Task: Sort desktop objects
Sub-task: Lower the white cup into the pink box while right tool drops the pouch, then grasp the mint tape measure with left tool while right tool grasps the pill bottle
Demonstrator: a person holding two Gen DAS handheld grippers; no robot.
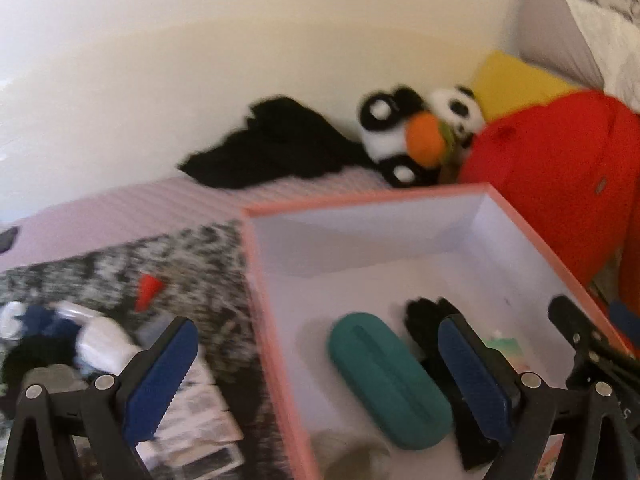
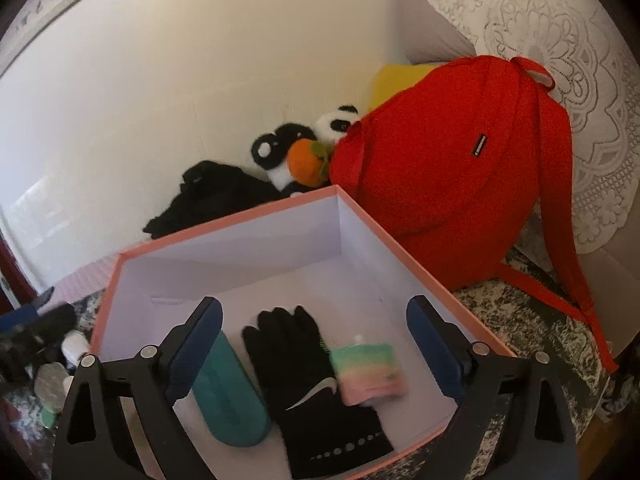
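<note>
My pink-rimmed box (image 2: 224,220) holds a teal case (image 2: 228,392), black glove (image 2: 304,364) and pastel pouch (image 2: 370,372); both my hand-held grippers, left (image 1: 316,376) and right (image 2: 314,344), are spread, empty.

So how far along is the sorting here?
Partly done. The pink-rimmed box already holds a teal case, a black glove and a pastel pouch. Nothing is in hand: the left gripper and right gripper both have their jaws open. Left over: white and dark items on the patterned cloth beside the box.
</note>
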